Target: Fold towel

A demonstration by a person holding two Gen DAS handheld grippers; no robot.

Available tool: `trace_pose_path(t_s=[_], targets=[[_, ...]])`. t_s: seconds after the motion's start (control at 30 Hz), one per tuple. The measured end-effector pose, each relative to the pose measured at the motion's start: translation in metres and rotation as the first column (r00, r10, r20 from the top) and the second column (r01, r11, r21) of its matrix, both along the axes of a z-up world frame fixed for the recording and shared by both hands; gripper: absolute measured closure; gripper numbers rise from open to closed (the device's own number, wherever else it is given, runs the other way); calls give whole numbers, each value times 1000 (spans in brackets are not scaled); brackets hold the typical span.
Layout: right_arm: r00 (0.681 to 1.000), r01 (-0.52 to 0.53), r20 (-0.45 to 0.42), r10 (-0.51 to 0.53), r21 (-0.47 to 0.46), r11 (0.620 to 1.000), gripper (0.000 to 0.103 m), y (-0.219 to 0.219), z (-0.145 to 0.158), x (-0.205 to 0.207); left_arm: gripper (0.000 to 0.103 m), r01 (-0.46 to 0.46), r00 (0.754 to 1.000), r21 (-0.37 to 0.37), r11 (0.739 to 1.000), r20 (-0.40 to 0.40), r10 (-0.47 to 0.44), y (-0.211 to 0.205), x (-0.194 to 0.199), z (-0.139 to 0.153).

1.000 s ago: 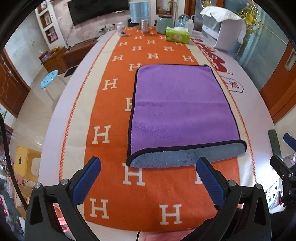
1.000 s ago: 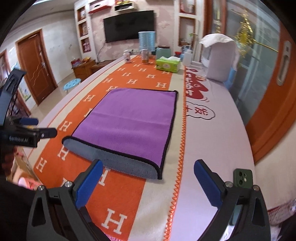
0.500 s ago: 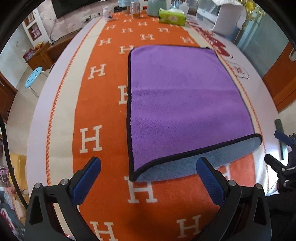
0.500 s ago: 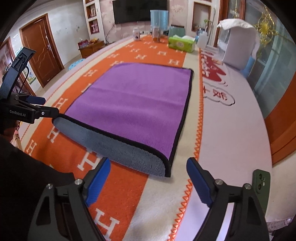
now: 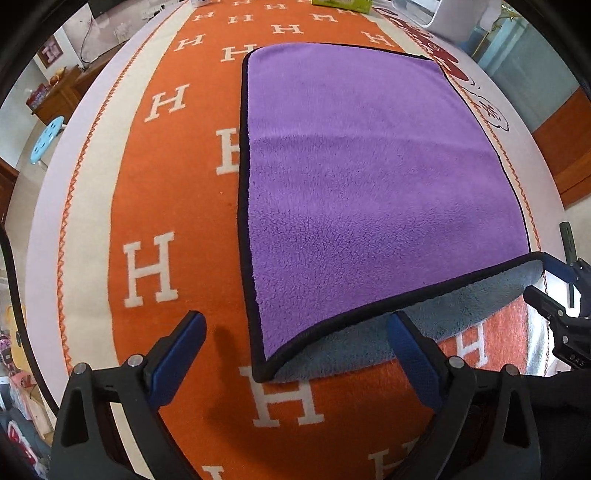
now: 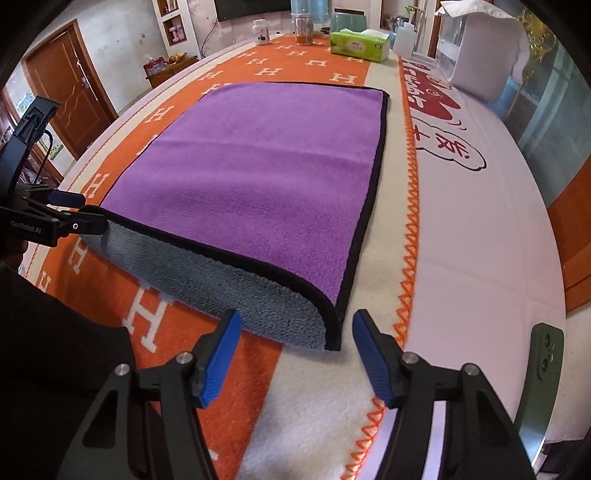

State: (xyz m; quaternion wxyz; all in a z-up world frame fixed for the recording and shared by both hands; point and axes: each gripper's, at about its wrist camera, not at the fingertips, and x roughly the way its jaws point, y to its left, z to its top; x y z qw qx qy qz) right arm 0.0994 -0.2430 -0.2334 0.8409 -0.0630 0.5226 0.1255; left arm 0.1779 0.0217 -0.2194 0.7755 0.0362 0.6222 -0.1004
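Both grippers gape at the near towel corners.
Your left gripper (image 5: 295, 349) and right gripper (image 6: 293, 345) hold nothing; the towel (image 5: 369, 177) lies flat (near edge curled). Pinch both corners together, evenly.

Long table (image 6: 480, 229) — carrying an orange blanket (image 5: 177, 206) with white H letters, cream border and orange zigzag stitching. Lying on the blanket: purple towel (image 5: 354, 177), near edge curling to show grey. Sitting at the far end — green tissue box (image 6: 359, 45), white bottle (image 6: 261, 32), jar (image 6: 303, 30). Green phone (image 6: 543, 373) resting at the right edge.
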Motion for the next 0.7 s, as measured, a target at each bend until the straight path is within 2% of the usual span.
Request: trace_pose_path(t_s=[0.27,0.57,0.63,0.7], targets=[[1000,-17,7,17,0,1000,54,4,2,0,24,21,1000,-26,999,-13,-21,-10,2,-1],[1000,-16,22,16,1,1000,69,2,8,-4,54,16,1000,-52,999,-16,-17,-12,-4,2],[1000,-18,24,18,-1,1000,73,2,8,-4,71,12,1000,-53,999,-21,-13,-8,-6,3],[999,-19,25,19,-1,1000,76,2,9,-5,73,1,1000,-55,998,-31,-3,-6,-6,3]])
